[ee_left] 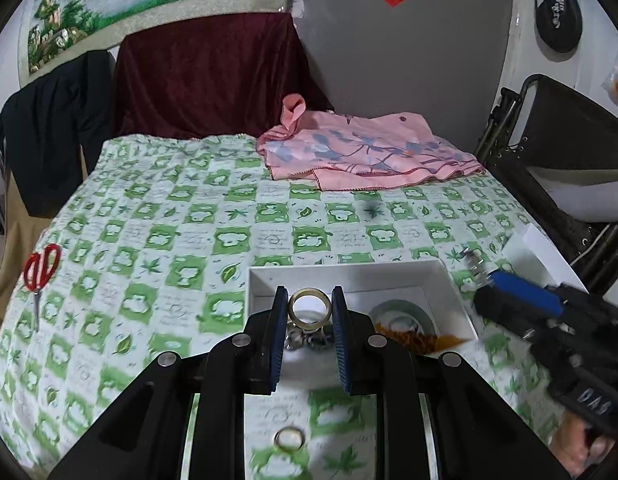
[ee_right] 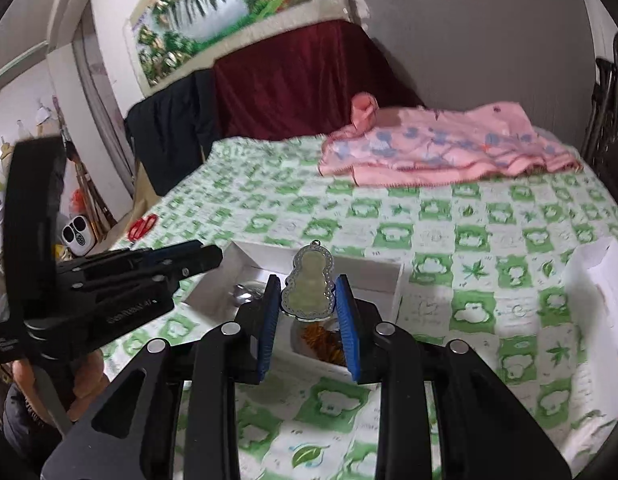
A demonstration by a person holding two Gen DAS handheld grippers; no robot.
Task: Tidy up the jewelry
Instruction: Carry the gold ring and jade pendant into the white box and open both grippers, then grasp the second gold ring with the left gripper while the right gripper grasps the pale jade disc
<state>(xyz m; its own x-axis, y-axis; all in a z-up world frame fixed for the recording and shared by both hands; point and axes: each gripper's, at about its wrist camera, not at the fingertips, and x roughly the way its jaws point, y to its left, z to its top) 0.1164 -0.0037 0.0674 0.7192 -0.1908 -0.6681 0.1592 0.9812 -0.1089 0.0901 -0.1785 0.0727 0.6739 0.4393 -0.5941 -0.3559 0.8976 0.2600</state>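
Jewelry hangs above the white box (ee_left: 265, 280), ring (ee_left: 310, 306) clamped in the left gripper (ee_left: 309, 300), pendant (ee_right: 307, 290) in the right gripper (ee_right: 307, 300), probably for sorting.

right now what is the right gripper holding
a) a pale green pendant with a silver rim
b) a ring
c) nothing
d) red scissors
a: in the right wrist view, the right gripper has its blue pads closed on the two sides of a pale green pendant with a silver studded rim, held above the white box.
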